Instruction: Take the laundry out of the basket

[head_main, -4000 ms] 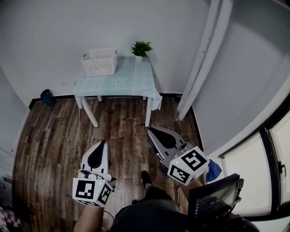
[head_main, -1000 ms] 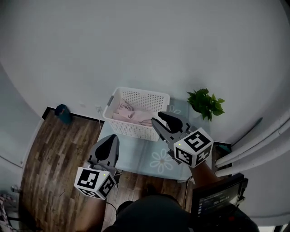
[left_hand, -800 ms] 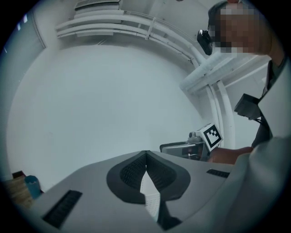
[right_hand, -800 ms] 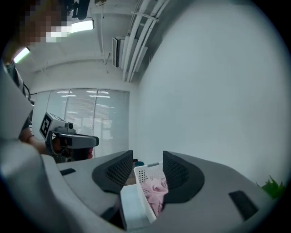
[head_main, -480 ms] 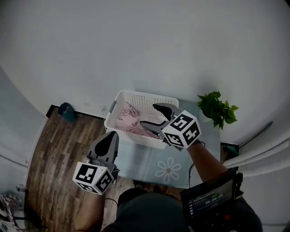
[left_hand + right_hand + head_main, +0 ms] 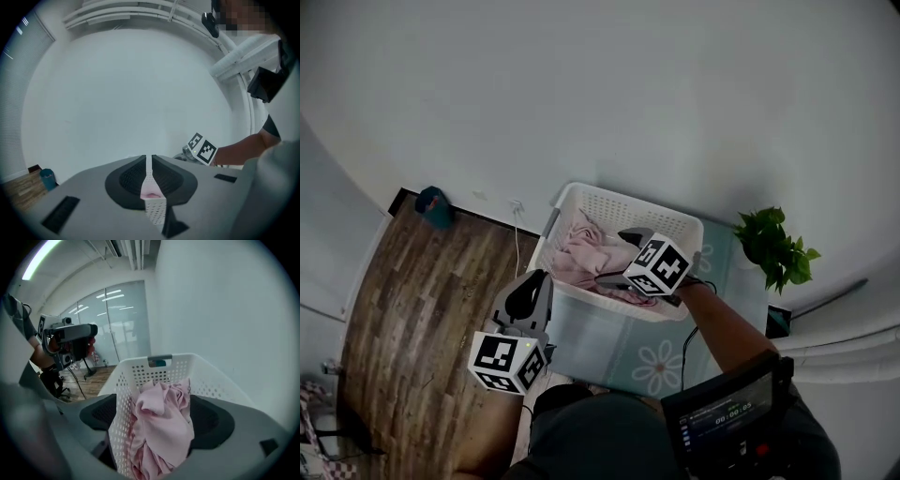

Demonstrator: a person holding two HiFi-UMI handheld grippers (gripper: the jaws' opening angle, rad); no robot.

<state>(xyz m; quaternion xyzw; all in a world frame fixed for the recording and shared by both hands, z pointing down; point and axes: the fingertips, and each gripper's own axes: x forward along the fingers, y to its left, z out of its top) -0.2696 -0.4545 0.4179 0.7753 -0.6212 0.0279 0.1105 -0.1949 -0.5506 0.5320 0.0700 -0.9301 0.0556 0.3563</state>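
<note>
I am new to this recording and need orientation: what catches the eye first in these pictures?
A white basket on the table holds crumpled pink laundry. The right claw hangs over it; its jaws have just been opening wide, with the laundry between them but not gripped. A green plant stands to the basket's right.

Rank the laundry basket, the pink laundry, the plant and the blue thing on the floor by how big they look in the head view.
1. laundry basket
2. pink laundry and plant: about alike, not ranked; the laundry is partly covered
3. blue thing on the floor: smallest, though it is farther from the camera
</note>
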